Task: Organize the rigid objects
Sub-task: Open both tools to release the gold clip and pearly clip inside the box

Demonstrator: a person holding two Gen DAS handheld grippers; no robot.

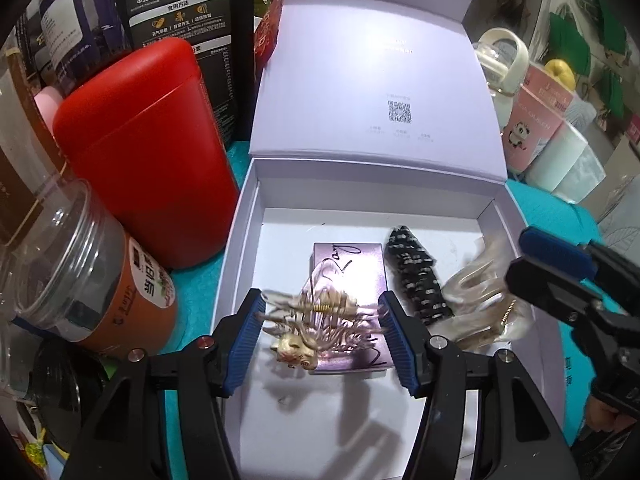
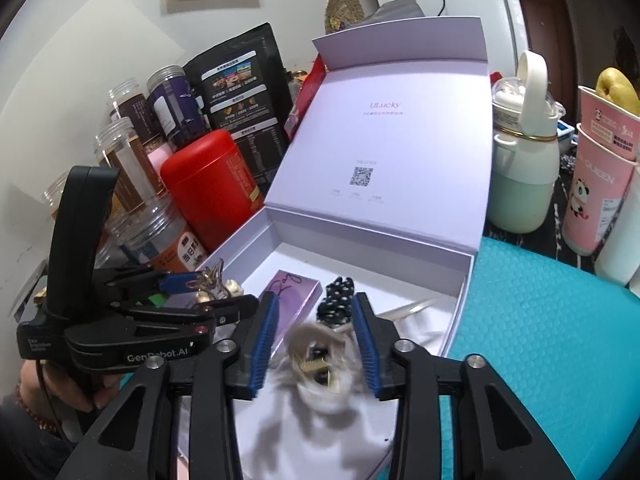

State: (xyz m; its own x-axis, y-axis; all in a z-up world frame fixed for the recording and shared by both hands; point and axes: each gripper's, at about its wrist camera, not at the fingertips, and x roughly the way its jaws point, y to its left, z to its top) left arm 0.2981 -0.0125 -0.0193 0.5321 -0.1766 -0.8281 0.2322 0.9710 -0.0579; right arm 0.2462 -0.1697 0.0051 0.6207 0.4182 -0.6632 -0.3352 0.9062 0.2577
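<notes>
An open white box with its lid raised holds a purple card box and a black dotted hair claw. My left gripper is over the box, its jaws wide apart around a blurred gold hair claw; I cannot tell if the pads touch it. My right gripper is over the box's right side, jaws apart around a blurred pale clear hair claw.
A red canister, clear jars and black pouches crowd the left of the box. A pale green kettle and pink cups stand at the right. A teal mat lies underneath.
</notes>
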